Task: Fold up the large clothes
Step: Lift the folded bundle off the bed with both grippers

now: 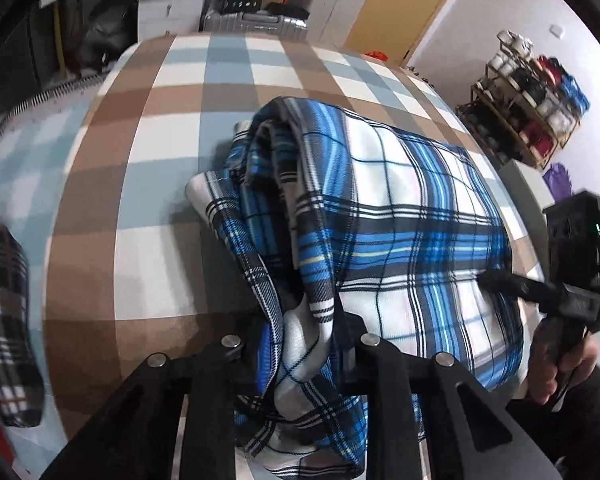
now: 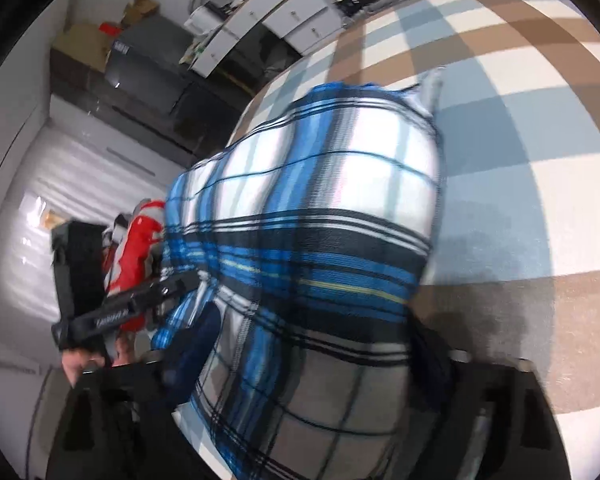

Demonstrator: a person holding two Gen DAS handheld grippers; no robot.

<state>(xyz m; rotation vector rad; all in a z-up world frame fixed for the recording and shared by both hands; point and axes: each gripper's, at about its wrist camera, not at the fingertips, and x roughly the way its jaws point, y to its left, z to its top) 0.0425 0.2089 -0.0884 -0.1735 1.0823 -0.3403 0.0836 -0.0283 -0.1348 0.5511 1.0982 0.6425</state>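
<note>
- Plaid garment [image 1: 412,208]: blue, white and black check, lying part-folded on the tabletop [image 1: 160,184], thick layered edge turned up along its left side, near end bunched and raised off the checked cover.
- Left tool [image 1: 306,344]: clenched on the bunched near edge of the plaid garment, several layers gathered between the fingers.
- Right tool [image 2: 312,344]: set at the garment's near right end, cloth running between the fingers; impossible to tell through the blur whether gripped or only straddled.
- Risk, uneven hold: one side firmly pinched, the other perhaps loose; likely skewed fold or one corner dropping on the lift.
- Risk, layer slip: only outer layers caught in the left pinch, inner ones sliding out and undoing the stacked edge.
- Risk, drag: soft fleecy cloth catching on the checked cover, pulling the lower layers askew or rucking the cover.
- Risk, edge: garment close to the near rim of the tabletop; possible slide off under a pull toward the person.
- Second plaid garment [image 1: 8,320]: well apart at far left, little chance of snagging.
</note>
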